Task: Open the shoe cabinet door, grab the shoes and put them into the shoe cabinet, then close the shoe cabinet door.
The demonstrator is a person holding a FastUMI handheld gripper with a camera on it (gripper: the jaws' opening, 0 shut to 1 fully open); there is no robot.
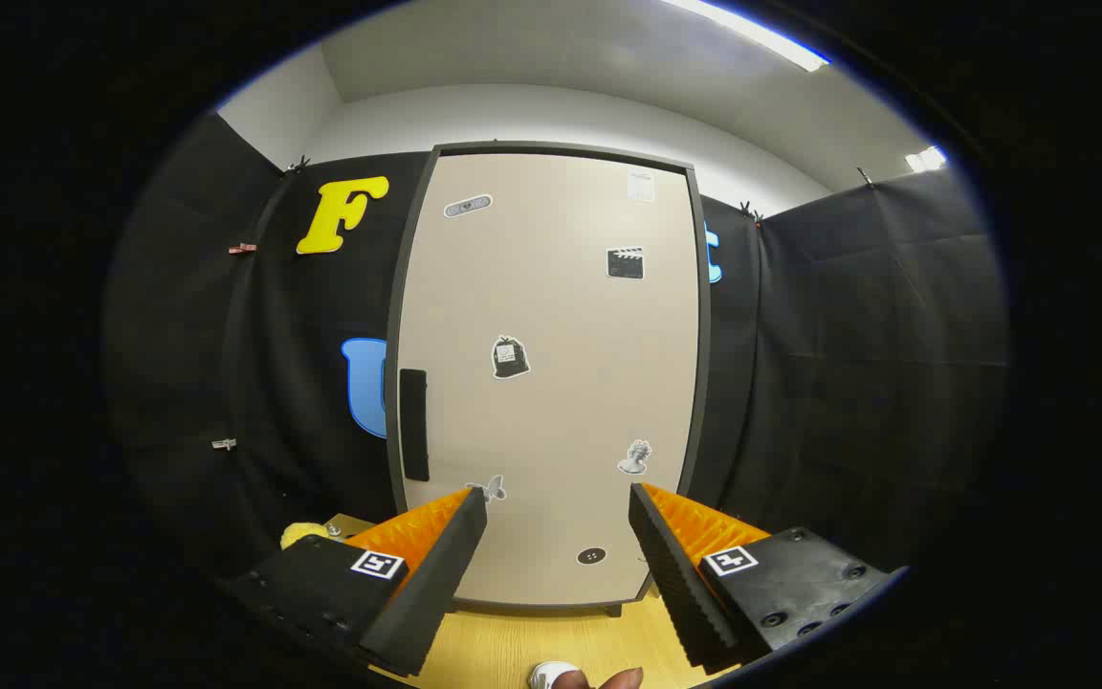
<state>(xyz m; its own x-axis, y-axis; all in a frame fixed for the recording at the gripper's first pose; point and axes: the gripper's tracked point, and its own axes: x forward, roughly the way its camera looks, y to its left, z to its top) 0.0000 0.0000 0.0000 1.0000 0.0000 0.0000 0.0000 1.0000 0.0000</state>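
The gripper (559, 502) is hanging wide open and empty, facing the closed cabinet door (551, 383), probably readying for its handle (414, 424).

Shoe cabinet (551, 383) stands upright on the floor (551, 646), straight ahead of the tool (559, 502), door (561, 316) closed. Door handle (414, 424) sits on the cabinet's left edge, about mid-height. Booth wall (848, 364) runs behind the cabinet and along both its sides. A round object (300, 532) lies left of the cabinet's base, by the wall. Tool fingers are spread apart before the cabinet's lower part, gripping nothing. A shoe (551, 676) lies on the floor in front of the cabinet, below the fingers.
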